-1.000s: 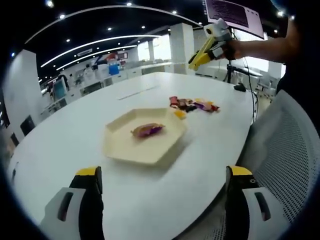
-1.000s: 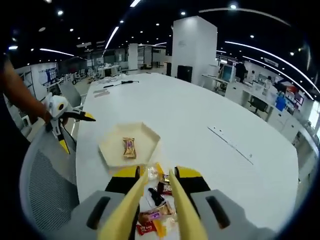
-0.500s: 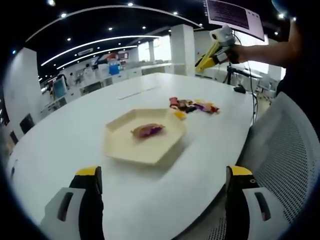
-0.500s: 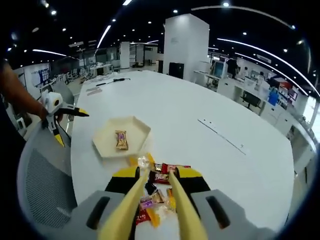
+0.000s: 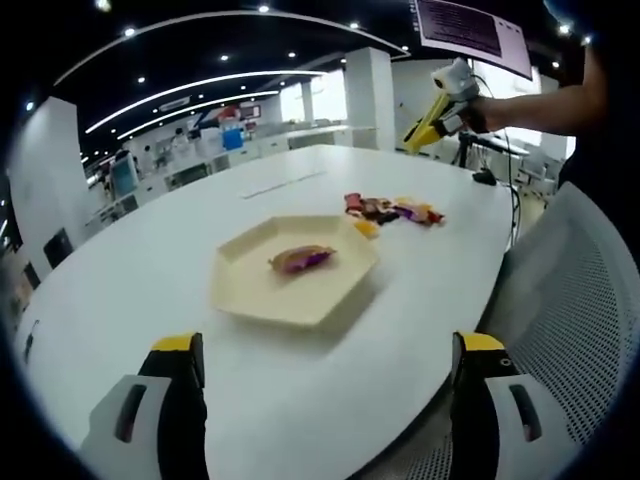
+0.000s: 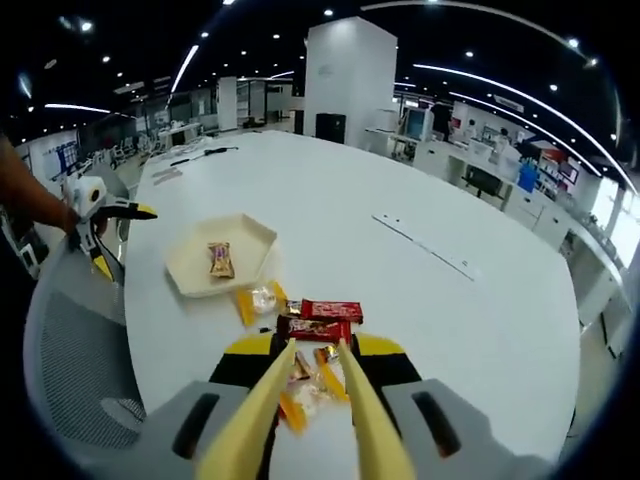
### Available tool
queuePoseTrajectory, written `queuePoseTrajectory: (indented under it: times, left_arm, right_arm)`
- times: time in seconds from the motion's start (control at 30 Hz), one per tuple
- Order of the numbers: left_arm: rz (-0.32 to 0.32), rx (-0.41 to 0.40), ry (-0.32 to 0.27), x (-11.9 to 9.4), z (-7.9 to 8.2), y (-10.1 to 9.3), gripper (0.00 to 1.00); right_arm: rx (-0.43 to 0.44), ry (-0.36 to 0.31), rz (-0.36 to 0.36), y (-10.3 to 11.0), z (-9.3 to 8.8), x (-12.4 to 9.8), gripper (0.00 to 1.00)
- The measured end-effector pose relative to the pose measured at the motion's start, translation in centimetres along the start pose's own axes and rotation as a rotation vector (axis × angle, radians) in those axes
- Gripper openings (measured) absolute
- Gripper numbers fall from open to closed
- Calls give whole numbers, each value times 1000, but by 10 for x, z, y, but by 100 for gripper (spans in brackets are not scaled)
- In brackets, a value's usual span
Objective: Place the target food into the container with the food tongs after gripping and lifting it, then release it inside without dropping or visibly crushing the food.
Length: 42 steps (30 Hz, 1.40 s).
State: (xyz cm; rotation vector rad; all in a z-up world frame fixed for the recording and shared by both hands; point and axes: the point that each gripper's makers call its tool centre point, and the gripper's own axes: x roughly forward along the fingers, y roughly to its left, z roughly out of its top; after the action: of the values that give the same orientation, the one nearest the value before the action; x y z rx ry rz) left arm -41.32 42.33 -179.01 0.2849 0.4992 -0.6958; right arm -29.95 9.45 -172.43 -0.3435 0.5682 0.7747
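No writing can be read anywhere. A screen (image 5: pixel 470 25) hangs above the far edge of the table (image 5: pixel 130 270) with lines of text too blurred to make out. The snack wrappers (image 6: pixel 318 320) near the table's edge carry print too small to read.

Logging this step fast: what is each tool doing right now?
Left tool: open, jaws wide apart, holding nothing.
Right tool: shut on the yellow food tongs, whose tips are slightly apart and hold no food.
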Motion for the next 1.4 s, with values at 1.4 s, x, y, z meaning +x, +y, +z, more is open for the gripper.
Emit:
queuePoseTrajectory:
  times: [1.4]
  left_arm:
    - [22, 23, -9, -1, 3, 3, 97]
  right_arm:
    - [182, 91, -183, 1, -69, 50, 27]
